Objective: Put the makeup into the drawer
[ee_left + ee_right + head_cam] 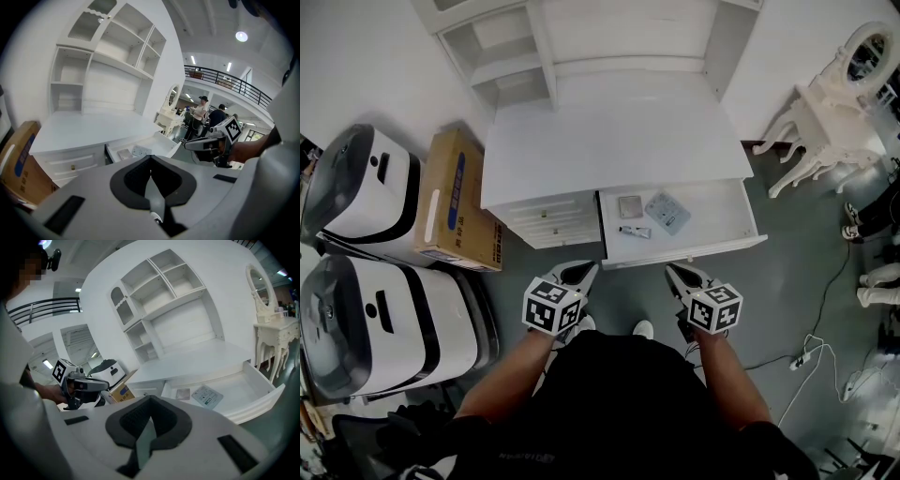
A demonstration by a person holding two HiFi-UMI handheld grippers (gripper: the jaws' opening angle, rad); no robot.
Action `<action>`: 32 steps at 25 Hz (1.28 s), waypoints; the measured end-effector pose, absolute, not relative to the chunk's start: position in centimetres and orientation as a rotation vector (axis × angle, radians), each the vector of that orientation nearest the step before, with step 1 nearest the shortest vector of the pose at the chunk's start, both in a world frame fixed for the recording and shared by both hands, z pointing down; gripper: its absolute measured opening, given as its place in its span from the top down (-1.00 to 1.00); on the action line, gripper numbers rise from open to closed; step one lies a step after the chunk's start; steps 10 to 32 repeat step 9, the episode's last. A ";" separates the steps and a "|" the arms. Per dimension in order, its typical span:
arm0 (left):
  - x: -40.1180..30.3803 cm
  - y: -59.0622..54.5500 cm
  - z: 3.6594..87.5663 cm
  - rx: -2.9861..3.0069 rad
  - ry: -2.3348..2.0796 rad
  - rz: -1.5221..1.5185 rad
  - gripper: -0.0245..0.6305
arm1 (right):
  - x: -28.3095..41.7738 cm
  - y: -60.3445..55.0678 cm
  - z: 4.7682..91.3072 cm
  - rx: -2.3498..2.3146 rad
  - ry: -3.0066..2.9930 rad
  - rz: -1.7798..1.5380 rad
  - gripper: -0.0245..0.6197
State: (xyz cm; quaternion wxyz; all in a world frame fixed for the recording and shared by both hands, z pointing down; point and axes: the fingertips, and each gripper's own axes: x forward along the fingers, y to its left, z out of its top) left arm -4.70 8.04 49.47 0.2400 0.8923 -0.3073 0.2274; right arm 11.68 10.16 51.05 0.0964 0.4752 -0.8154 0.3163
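The white desk's right drawer [712,214] stands pulled out. Inside it lie a square compact [629,206], a grey-blue palette [667,212] and a small tube [635,232]. My left gripper [580,273] and right gripper [682,277] hover side by side just in front of the drawer's front edge, both shut with nothing between the jaws. The right gripper view shows the compact [182,393] and the palette [206,396] in the drawer beyond its closed jaws [150,403]. In the left gripper view the closed jaws [151,160] point toward the drawer [161,146].
A cardboard box [455,202] and two white machines [366,183] [375,323] stand left of the desk [609,131]. An ornate white vanity [834,112] is at the right. Cables [811,356] lie on the grey floor. People stand far off [204,115].
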 end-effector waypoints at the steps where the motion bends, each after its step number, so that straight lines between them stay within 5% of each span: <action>1: -4.7 8.1 49.5 2.444 -0.838 0.624 0.90 | 11.7 10.1 51.0 1.411 -2.414 0.936 0.84; 32: -5.2 8.0 49.2 2.450 -0.831 0.630 0.90 | 11.3 10.3 51.2 1.425 -2.402 0.948 0.84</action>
